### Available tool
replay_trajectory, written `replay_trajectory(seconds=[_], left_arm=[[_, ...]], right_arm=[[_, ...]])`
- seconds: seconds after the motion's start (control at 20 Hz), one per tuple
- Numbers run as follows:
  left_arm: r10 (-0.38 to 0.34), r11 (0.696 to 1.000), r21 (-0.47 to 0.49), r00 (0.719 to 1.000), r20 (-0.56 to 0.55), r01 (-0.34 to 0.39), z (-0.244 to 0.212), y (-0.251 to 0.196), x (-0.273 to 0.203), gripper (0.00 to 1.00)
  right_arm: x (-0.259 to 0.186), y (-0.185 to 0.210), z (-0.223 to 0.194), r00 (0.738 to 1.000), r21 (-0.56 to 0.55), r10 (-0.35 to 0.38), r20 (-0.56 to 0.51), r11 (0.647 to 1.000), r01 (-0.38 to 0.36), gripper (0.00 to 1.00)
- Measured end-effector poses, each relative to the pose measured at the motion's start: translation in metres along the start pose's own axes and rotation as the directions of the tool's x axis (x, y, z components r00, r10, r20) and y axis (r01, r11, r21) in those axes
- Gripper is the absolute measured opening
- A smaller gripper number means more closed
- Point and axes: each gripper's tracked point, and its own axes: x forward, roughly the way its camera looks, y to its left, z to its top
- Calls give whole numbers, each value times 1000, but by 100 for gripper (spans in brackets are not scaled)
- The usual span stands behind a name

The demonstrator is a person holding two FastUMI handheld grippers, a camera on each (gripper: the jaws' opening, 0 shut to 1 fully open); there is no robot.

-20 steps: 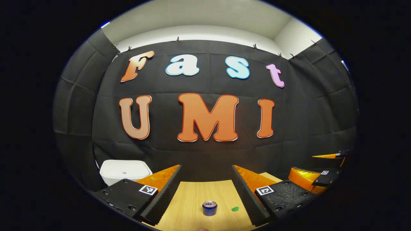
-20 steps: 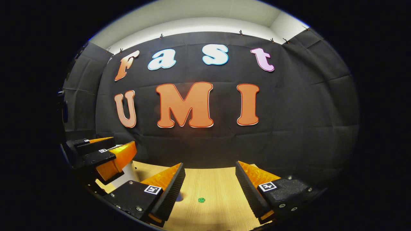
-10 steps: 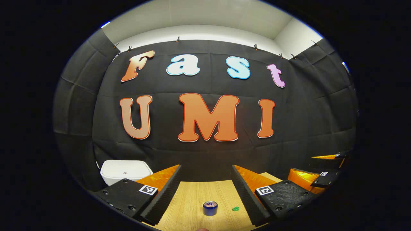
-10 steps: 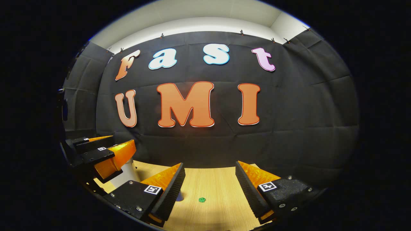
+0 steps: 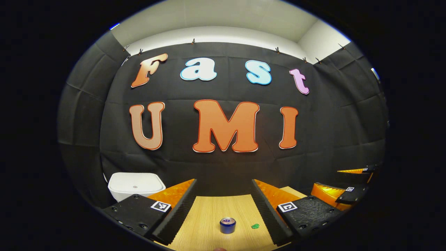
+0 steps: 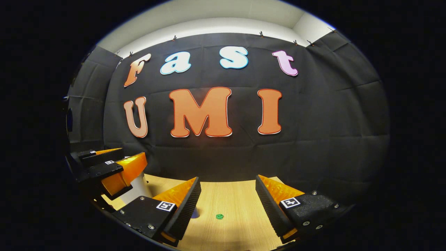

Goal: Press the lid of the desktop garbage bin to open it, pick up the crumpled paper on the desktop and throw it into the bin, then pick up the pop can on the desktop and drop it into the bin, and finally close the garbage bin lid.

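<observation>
Bin: The white bin (image 5: 136, 184) sits far to the left on the wooden table (image 5: 209, 216), near the black wall. Its lid is down flat. Nothing touches it.
Left gripper: The left gripper (image 5: 223, 209) has its two fingers spread wide. It holds nothing. It hangs above the table, away from the bin.
Can: The blue can (image 5: 228, 225) stands up straight on the table, in the gap between the left gripper's fingers but farther off and not touched.
Paper: The little green paper ball (image 5: 255, 226) lies just to the right of the can.
Right gripper: The right gripper (image 6: 226, 205) is spread wide too, with nothing in it. In its view the paper ball lies on the table ahead of it.
How far along: I think nothing is done yet. The lid has to be pressed open. Then the paper goes in, then the can, then the lid gets shut.
</observation>
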Motion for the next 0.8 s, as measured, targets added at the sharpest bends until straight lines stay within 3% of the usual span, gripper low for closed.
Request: replay_trajectory(seconds=[0.8], left_arm=[[-12,1000,8,1000,20,11,2,-1,3,97]], right_arm=[[5,4,-2,1000,-2,7,-11,1000,-7,94]])
